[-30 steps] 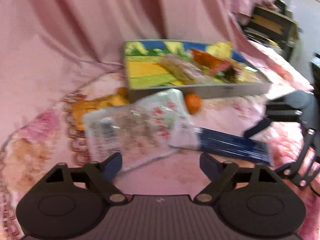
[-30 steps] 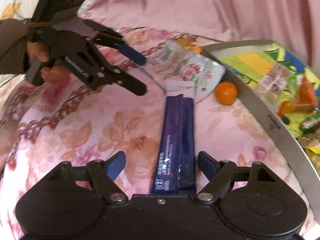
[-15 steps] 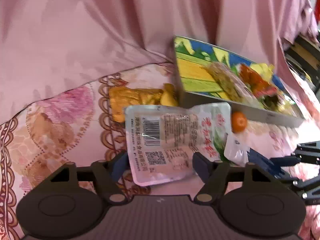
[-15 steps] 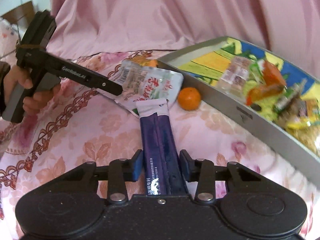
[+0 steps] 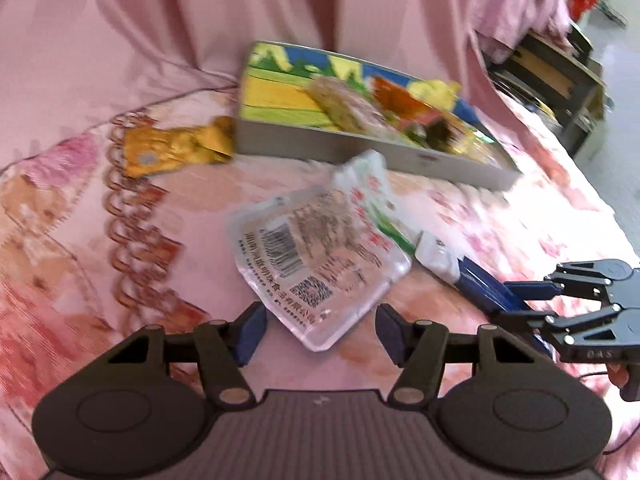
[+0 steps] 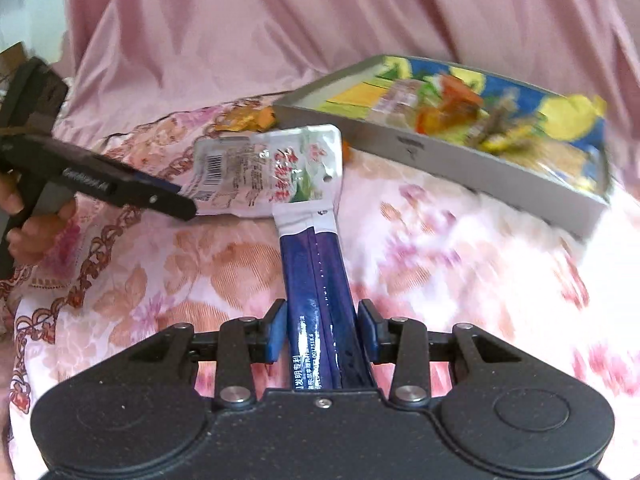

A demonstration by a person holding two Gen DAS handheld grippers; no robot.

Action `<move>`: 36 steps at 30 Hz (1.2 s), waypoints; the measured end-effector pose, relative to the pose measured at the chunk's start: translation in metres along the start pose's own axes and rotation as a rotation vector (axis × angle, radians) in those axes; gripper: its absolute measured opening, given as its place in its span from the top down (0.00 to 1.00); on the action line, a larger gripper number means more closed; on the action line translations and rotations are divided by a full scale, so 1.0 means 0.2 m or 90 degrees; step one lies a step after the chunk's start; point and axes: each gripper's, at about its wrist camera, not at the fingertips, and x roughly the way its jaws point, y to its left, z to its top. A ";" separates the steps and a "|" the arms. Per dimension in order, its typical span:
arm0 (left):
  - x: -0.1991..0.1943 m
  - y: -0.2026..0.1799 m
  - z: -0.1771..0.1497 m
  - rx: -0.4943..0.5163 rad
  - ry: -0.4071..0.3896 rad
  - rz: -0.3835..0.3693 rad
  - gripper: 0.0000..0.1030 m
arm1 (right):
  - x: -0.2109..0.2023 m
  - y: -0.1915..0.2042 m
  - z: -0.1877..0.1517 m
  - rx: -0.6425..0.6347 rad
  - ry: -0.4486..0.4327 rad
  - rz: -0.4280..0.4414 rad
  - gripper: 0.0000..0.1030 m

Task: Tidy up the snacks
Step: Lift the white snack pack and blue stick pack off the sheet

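Ahead of the open left gripper (image 5: 320,330) lay the clear pouch (image 5: 320,256) — the right gripper (image 6: 322,332) clamped the blue packet (image 6: 320,280), tray (image 6: 440,156) part-filled.

Home bedroom: floral bedspread (image 6: 224,264) (pink), draped sheet (image 5: 160,20).

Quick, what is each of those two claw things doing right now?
Left gripper: jaws open, holding nothing, clear snack pouch just ahead.
Right gripper: jaws closed on the blue stick packets.
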 end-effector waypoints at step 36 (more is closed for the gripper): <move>0.27 -0.38 0.12 0.272 -0.046 0.152 0.00 | -0.04 0.05 -0.17 0.035 -0.072 -0.096 0.33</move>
